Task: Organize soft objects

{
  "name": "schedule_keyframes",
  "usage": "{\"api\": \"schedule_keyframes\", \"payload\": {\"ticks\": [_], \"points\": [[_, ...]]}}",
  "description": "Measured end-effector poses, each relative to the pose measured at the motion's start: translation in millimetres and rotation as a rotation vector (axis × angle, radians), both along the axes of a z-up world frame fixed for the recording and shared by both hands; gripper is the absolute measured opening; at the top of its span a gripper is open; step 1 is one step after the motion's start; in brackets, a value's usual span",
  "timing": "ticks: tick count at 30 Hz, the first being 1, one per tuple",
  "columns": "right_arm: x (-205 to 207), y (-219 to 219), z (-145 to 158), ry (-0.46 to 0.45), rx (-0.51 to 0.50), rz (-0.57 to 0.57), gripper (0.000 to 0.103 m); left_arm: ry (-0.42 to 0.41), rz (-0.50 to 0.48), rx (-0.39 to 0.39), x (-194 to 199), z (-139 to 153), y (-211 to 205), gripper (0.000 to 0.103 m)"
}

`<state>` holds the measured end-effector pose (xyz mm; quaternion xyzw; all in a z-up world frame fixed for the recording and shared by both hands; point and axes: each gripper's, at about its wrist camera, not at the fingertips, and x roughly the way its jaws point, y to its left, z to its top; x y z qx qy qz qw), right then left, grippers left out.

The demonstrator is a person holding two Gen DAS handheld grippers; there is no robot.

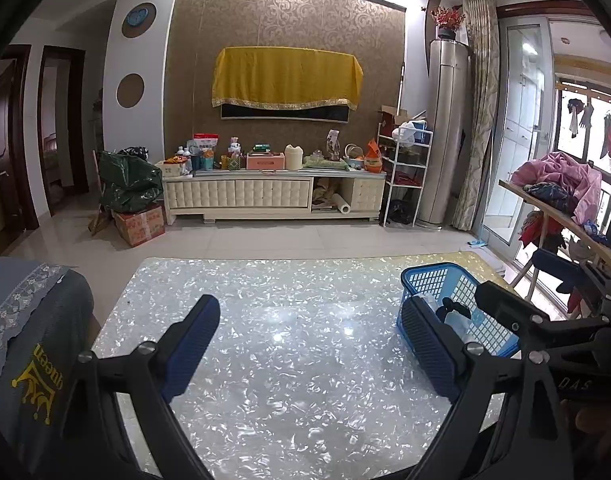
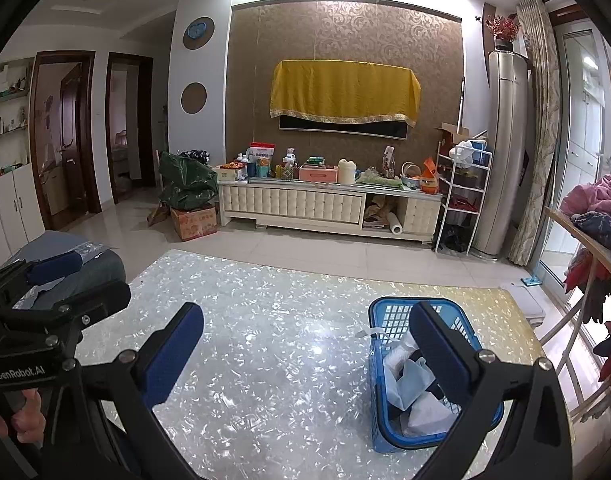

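Hovering over the shimmering table (image 1: pixel 289 320), left gripper (image 1: pixel 309 340) and right gripper (image 2: pixel 305 344), both gaping wide, gripping nothing. Sitting at the right: blue basket (image 2: pixel 389 436) (crumpled pale cloths (image 2: pixel 413 384) inside).

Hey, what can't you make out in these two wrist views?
- Blue basket contents: right wrist view, right gripper finger covers part; only crumpled pale and dark cloth shows.
- Grey garment: left wrist view, cut off by the frame edge.
- TV stand items: too small.
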<state>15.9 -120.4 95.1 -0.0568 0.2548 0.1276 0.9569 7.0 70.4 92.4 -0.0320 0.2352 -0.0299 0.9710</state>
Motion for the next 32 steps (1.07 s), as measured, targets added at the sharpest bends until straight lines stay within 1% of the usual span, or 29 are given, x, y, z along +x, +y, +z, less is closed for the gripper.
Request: {"api": "schedule_keyframes", "payload": {"ticks": [8, 12, 23, 32], "points": [[-1.5, 1.1, 1.2, 0.001, -0.002, -0.001, 0.103, 0.012, -0.003, 0.008, -0.9, -1.1, -3.0, 0.091], [-1.7, 0.4, 1.6, 0.003, -0.002, -0.008, 0.103, 0.020, 0.005, -0.005, -0.7, -0.8, -0.5, 0.091], [-0.6, -0.6, 2.6, 0.008, -0.004, -0.009, 0.103, -0.012, 0.019, -0.005, -4.5, 2.4, 0.7, 0.091], [0.4, -0.7, 2.5, 0.016, -0.007, -0.005, 0.103, -0.003, 0.014, -0.005, -2.3, -0.2, -1.2, 0.091]]}}
